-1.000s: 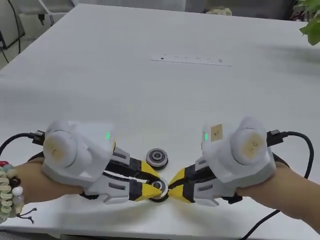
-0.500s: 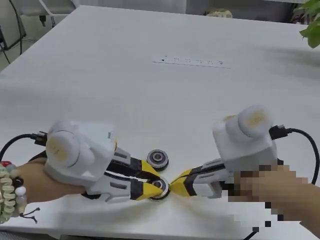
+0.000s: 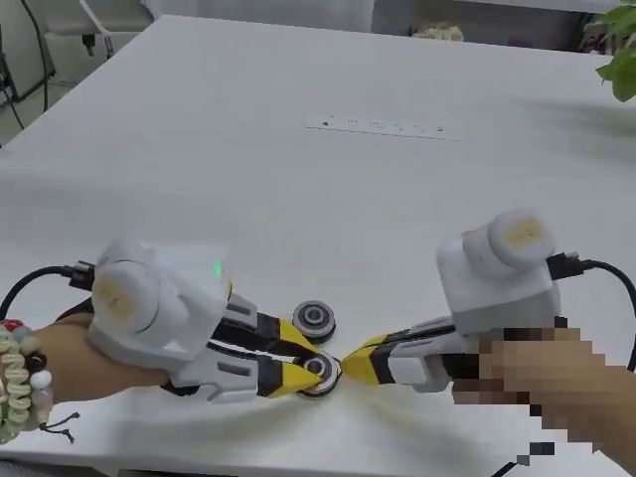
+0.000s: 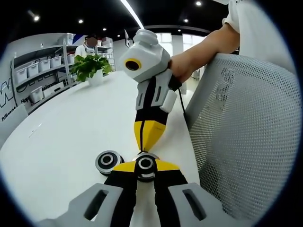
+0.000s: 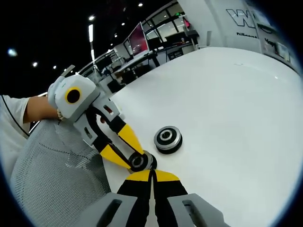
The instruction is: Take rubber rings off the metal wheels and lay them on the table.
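Note:
A small metal wheel with a black rubber ring (image 3: 319, 369) (image 4: 145, 163) (image 5: 139, 161) sits near the table's front edge, with my left gripper (image 3: 309, 374) (image 4: 145, 168) shut on it from the left. My right gripper (image 3: 345, 366) (image 5: 152, 171) comes in from the right, rolled onto its side. Its yellow jaws are pressed together, and their tip touches the wheel's rim. A second wheel with its black ring (image 3: 314, 318) (image 4: 109, 161) (image 5: 168, 138) lies flat just beyond, untouched.
The white table (image 3: 328, 209) stretches far ahead, with a thin strip of small marks (image 3: 383, 127) at mid-distance. A green plant (image 3: 618, 50) stands at the far right corner. A grey mesh chair back (image 4: 246, 142) is close behind the front edge.
My right gripper has rolled onto its side and its body has drawn slightly right, its tip staying at the wheel. The left gripper holds the wheel in the same place.

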{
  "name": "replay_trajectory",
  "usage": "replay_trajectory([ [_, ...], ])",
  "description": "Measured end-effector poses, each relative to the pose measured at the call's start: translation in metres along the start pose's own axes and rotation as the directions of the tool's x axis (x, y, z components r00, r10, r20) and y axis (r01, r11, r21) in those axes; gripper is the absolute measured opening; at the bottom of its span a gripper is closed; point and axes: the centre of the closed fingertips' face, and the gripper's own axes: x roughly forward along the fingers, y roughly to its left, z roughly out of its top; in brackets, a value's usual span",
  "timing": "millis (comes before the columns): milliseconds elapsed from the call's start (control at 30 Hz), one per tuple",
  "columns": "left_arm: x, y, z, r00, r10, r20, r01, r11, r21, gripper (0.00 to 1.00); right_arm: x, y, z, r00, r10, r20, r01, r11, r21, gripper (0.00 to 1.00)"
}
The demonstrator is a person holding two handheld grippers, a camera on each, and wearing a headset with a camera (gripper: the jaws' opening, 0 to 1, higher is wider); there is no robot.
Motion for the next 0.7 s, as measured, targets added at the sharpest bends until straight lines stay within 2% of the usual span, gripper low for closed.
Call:
replay_trajectory([
  [167, -0.0002, 0.0002, 0.0000, 1.0000, 0.001, -0.001, -0.001, 1.000, -0.005, 0.07, 0.0004, 0.0031, 0.0012, 1.0000, 0.007, 0.006, -0.007, 1.000, 0.012, 0.00],
  [267, -0.0002, 0.0005, -0.0005, 1.0000, -0.001, -0.005, 0.000, 1.000, -0.017, 0.07, 0.0003, 0.0050, 0.0036, 0.9997, 0.018, 0.019, -0.019, 0.999, 0.045, 0.00],
  [700, -0.0007, 0.0005, -0.0007, 0.9999, 0.000, -0.014, -0.001, 1.000, -0.005, 0.07, 0.0021, 0.0087, 0.0070, 0.9997, 0.011, 0.023, -0.012, 0.999, 0.037, 0.00],
])
